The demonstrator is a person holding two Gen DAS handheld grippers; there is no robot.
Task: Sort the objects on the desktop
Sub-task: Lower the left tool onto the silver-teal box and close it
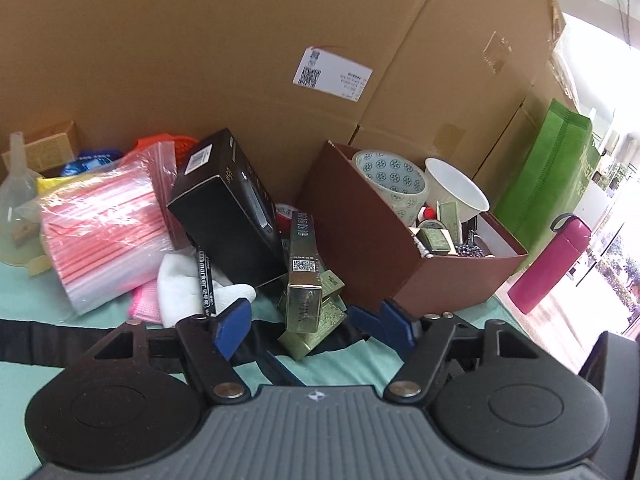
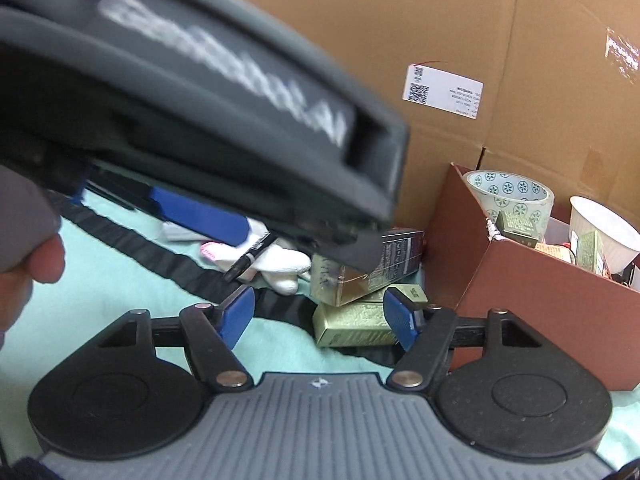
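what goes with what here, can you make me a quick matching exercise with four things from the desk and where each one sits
Things:
1. patterned tape roll
2. pink bottle
3. black marker
4. black box

Places:
A. standing on the table right of the brown box
B. lying across the white cloth
C. tilted, leaning between the bag of red-striped zip bags and the gold boxes
D. inside the brown box, next to the white paper cup

Pairs: 1-D, 2-A, 3-B, 4-C
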